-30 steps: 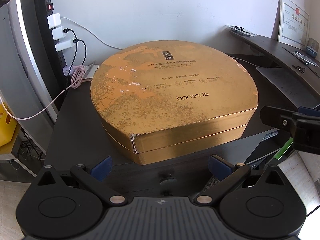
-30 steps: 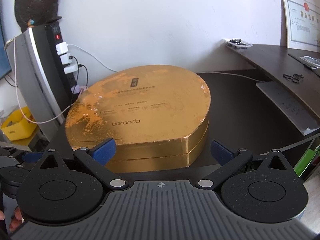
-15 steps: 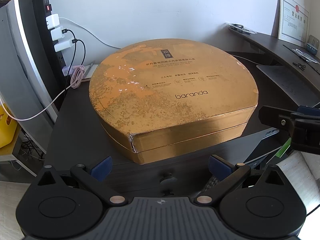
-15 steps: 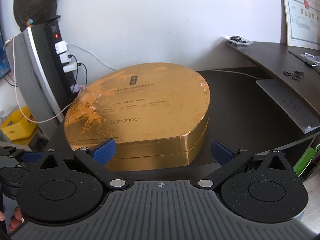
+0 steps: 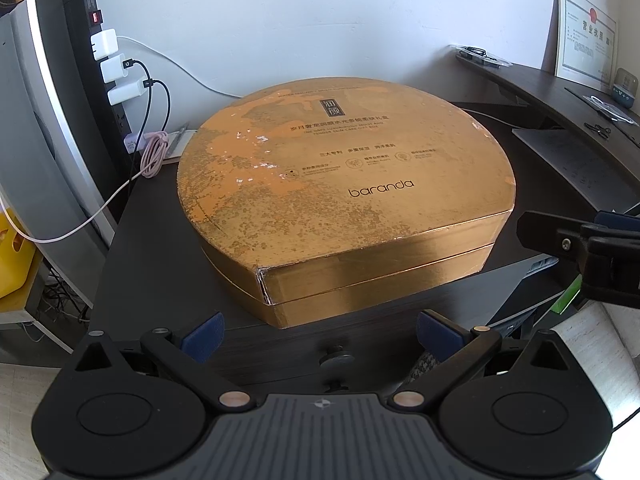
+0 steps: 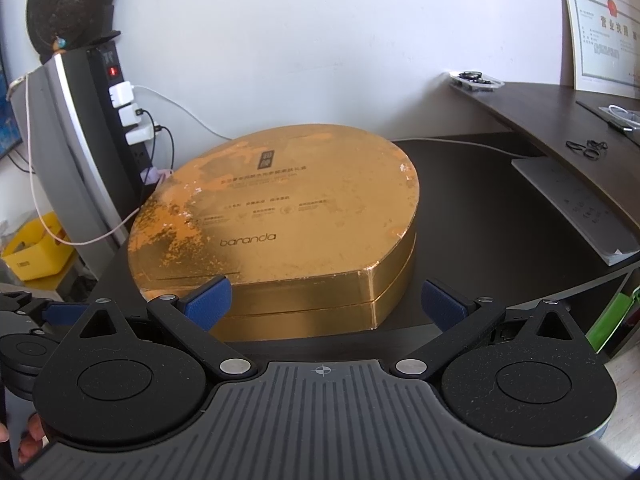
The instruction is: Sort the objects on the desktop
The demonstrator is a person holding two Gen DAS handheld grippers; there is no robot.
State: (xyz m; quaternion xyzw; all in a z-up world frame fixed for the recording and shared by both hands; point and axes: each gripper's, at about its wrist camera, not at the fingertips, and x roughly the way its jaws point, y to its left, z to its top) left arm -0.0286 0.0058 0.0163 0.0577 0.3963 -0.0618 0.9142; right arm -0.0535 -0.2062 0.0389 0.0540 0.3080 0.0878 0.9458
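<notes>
dark desk [image 5: 160,240] under a white wall carries the gold box [image 5: 344,184], lid on, near the front edge. left gripper [image 5: 320,332] and right gripper [image 6: 326,300] both hang just short of it, fingers spread wide, holding nothing. this looks like the approach; next, i judge, each must close in on the lid's sides.
</notes>
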